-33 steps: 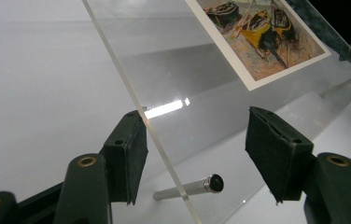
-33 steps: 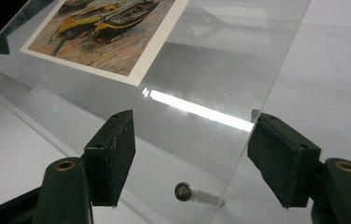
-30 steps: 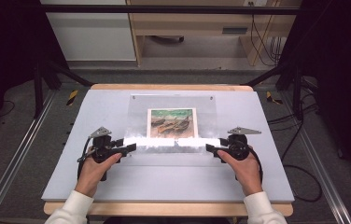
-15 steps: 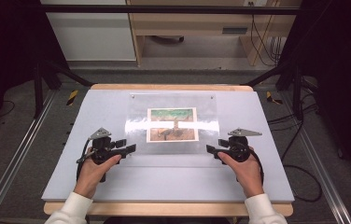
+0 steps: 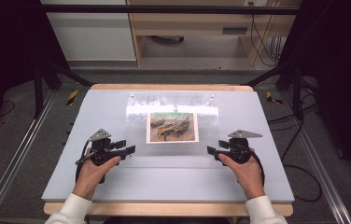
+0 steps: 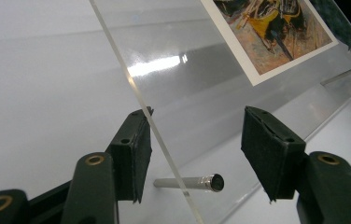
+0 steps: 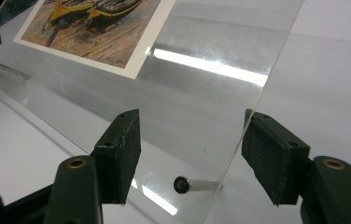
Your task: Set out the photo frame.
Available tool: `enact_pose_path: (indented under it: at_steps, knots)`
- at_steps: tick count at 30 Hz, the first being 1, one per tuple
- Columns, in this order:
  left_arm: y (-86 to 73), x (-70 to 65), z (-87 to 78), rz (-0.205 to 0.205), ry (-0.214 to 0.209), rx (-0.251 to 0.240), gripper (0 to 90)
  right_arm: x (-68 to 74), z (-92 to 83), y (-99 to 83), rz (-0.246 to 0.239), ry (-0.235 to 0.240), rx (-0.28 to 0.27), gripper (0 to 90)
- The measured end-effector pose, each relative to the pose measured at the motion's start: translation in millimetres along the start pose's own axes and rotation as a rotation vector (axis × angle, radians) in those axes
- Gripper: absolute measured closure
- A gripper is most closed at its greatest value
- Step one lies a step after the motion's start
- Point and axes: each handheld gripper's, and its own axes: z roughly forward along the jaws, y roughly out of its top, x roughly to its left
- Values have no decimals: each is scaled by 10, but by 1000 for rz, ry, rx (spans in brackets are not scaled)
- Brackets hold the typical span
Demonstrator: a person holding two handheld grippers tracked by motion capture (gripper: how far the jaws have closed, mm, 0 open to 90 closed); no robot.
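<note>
The person's left hand comes in from the table's near edge, forearm angled inward, and holds the left gripper level, pointing right at the left edge of the clear acrylic frame; in the left gripper view the frame's edge runs between the jaws, touching or nearly touching one pad while the other stands clear, so nothing is clamped, though the jaws have just been closing; a small metal standoff pin lies beyond them; the frame lies at the middle of the pale table, tilted with its near edge raised, and carries a boat painting print; the right hand mirrors the left, its right gripper pointing left at the frame's right edge; its jaws straddle that edge without pressing it, also just closing.
</note>
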Motion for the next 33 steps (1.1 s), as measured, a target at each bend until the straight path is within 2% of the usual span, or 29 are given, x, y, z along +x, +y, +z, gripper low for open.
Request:
enact_pose_path:
  at_steps: [11, 33]
  knots:
    - [-12, -21, -24, 15, 6, 3, 440, 18, -31, -22, 4, -6, -6, 410]
    - [-46, -60, -71, 30, 20, 5, 478, 57, -87, -59, -23, -24, 0, 454]
